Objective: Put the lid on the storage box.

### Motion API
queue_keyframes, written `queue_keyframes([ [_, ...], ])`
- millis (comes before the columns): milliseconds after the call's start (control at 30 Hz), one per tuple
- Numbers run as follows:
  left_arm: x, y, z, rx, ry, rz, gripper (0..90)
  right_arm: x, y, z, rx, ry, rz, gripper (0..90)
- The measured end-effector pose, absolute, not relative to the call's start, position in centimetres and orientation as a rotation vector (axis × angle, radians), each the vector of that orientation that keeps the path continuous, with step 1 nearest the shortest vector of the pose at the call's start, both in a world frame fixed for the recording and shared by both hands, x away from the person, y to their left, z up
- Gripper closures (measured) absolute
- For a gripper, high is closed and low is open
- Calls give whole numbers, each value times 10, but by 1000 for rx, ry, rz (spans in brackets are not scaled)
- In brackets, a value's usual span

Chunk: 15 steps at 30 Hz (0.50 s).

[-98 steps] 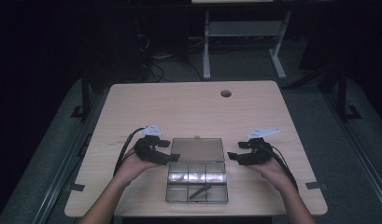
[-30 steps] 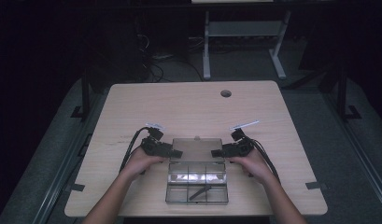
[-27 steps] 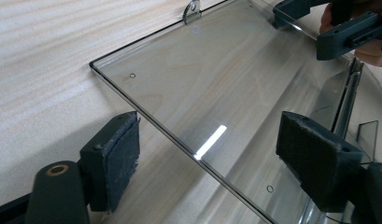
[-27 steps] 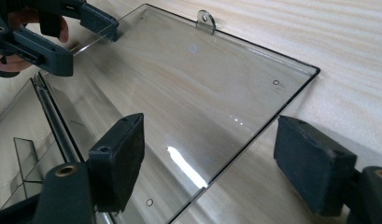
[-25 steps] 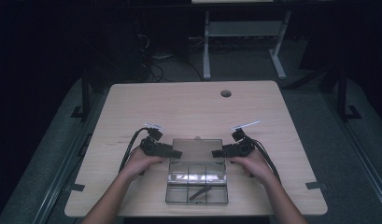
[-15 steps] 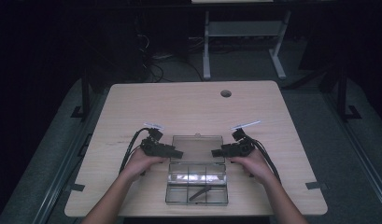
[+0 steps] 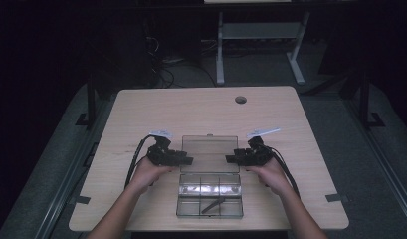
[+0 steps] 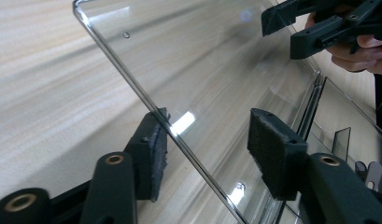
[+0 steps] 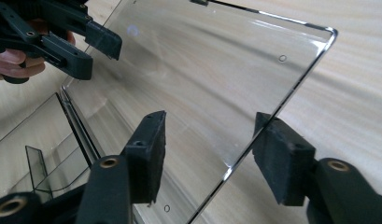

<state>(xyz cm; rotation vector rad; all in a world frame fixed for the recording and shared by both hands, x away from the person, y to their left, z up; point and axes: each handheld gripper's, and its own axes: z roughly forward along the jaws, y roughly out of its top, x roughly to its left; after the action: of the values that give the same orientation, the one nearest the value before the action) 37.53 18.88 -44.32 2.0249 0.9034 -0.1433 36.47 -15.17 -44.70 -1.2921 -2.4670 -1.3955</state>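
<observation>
A clear plastic compartment box (image 7: pixel 209 196) lies near the table's front edge, its clear lid (image 7: pixel 209 152) folded open toward the far side. My left gripper (image 7: pixel 188 160) sits at the lid's left edge and my right gripper (image 7: pixel 230 159) at its right edge. In the left gripper view the lid's edge (image 8: pixel 146 100) runs between the jaws of the left gripper (image 8: pixel 212 149). In the right gripper view the lid's edge (image 9: pixel 296 79) likewise passes between the jaws of the right gripper (image 9: pixel 212 144). Both pairs of jaws have just been closing, with a gap still left at the pads.
A small dark object (image 7: pixel 213 205) lies in a front compartment of the box. The wooden table (image 7: pixel 141 114) has a round hole (image 7: pixel 240 99) near its far edge. Cables trail from both grippers across the tabletop. A white stand (image 7: pixel 220 59) rises beyond the table.
Both hands have moved inward from beside the box to the lid's two side edges. Over the last second they stay in place.
</observation>
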Motion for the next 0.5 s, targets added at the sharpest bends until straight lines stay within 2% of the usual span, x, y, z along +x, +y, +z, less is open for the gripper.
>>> queue_keyframes([
  [500,369,197,-426,1964,851,-56,634,356,-154,-432,-1248,-2519,-1556,598],
])
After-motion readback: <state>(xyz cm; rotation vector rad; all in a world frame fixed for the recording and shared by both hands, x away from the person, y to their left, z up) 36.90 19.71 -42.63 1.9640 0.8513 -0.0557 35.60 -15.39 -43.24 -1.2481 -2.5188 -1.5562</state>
